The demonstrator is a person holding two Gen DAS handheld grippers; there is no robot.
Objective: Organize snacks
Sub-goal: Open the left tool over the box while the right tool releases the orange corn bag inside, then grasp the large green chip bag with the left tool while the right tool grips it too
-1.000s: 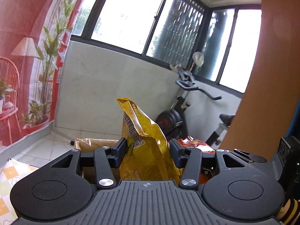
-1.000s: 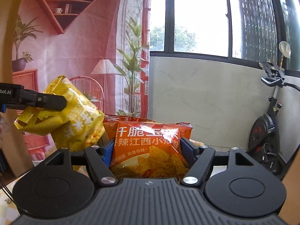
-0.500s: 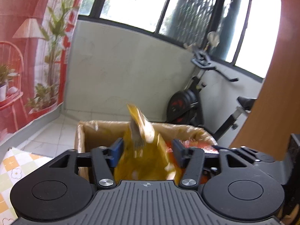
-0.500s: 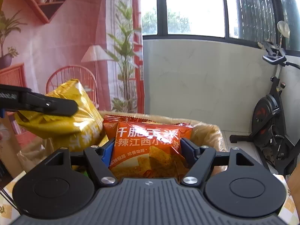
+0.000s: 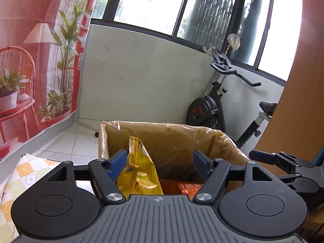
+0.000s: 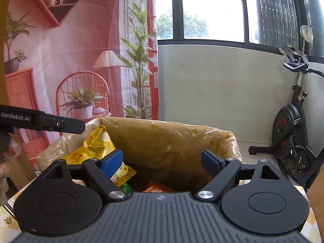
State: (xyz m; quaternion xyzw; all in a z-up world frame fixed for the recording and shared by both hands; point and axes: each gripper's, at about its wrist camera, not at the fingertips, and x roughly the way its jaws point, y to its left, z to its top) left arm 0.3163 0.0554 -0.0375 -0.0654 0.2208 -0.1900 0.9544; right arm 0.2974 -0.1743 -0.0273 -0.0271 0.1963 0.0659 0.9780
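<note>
Looking out from the left wrist, a checked cloth with small flower prints covers the surface (image 5: 14, 174) at lower left, and beyond it lie pale floor tiles, a grey-white marbled wall under dark-framed windows, a printed red backdrop (image 5: 30, 60) of chair, lamp and plants, and a black exercise bike (image 5: 212, 105) in the corner. A box lined with crinkled, translucent tan plastic (image 5: 172, 139) stands open just ahead. The left tongs (image 5: 160, 160) are spread wide with blue ribbed pads gripping nothing; a glossy yellow snack bag (image 5: 139, 176) stands upright in the box, its crimped top edge beside the left pad, and an orange snack packet (image 5: 182, 187) lies low beside it. From the right wrist, the same lined box (image 6: 172, 141) fills the middle, the backdrop (image 6: 60, 50) and the bike (image 6: 293, 131) either side. The right tongs (image 6: 162, 162) are likewise spread and grip nothing. The yellow bag (image 6: 97, 147) leans at the box's left wall, the orange packet (image 6: 157, 188) at the bottom, with a bit of green wrapper (image 6: 125, 188) beside it.
</note>
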